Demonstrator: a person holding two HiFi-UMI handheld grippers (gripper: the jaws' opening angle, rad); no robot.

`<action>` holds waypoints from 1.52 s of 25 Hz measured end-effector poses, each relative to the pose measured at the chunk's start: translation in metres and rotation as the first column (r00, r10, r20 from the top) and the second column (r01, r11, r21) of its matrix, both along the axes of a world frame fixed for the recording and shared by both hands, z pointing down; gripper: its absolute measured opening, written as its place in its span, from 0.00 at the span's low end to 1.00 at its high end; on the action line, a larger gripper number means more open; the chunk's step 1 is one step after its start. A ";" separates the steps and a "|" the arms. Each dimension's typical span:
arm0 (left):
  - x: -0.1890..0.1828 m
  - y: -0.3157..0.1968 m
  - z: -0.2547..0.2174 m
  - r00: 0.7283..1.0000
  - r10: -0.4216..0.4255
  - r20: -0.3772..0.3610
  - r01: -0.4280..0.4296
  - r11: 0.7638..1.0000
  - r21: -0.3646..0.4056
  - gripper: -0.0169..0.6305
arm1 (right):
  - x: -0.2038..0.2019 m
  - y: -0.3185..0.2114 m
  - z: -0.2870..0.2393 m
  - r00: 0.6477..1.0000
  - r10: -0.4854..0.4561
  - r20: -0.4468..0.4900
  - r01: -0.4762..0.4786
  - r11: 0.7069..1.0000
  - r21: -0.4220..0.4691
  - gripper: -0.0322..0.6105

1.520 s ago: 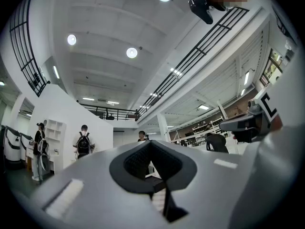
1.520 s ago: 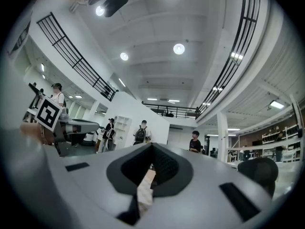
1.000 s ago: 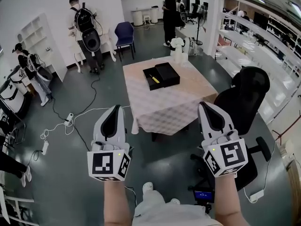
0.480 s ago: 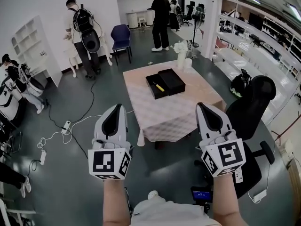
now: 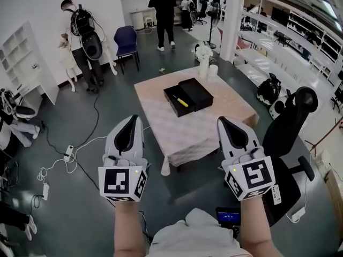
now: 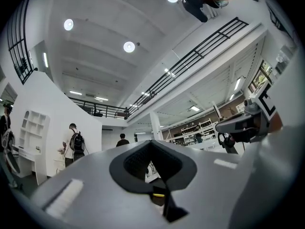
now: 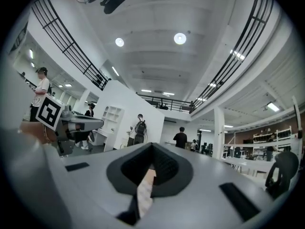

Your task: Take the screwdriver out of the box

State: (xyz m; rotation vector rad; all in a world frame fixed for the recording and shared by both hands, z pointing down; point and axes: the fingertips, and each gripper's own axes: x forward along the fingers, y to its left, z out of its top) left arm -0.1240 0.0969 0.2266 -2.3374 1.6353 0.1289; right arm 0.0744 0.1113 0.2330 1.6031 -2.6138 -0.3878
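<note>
An open black box (image 5: 187,94) lies on the cloth-covered table (image 5: 203,130) ahead of me. In its left half rests the screwdriver (image 5: 182,101) with a yellow handle. Both grippers hang in the air short of the table's near edge, well apart from the box. The left gripper (image 5: 131,119) is shut with nothing between its fingers. The right gripper (image 5: 222,121) is likewise shut and holds nothing. In the left gripper view the left gripper (image 6: 153,149) shows closed jaws, and in the right gripper view the right gripper (image 7: 151,151) does too.
A vase of white flowers (image 5: 203,55) and a white cup (image 5: 213,70) stand at the table's far edge. A black office chair (image 5: 289,123) is to the right of the table. Cables and a power strip (image 5: 68,153) lie on the floor at left. People stand at the back.
Both grippers have travelled forward together toward the table, which now looks nearer and larger. Their jaws stayed shut. The person in black at the back has walked to the left.
</note>
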 end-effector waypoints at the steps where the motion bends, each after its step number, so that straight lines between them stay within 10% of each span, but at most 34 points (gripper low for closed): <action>1: -0.004 -0.007 0.001 1.000 0.000 -0.008 0.000 1.000 -0.002 0.04 | -0.003 -0.006 0.001 1.000 0.002 -0.005 -0.002 1.000 -0.004 0.05; 38: -0.006 -0.362 0.053 0.991 -0.134 -0.006 0.132 0.983 -0.130 0.04 | 0.011 -0.396 0.043 0.991 -0.120 0.060 0.126 0.985 -0.116 0.11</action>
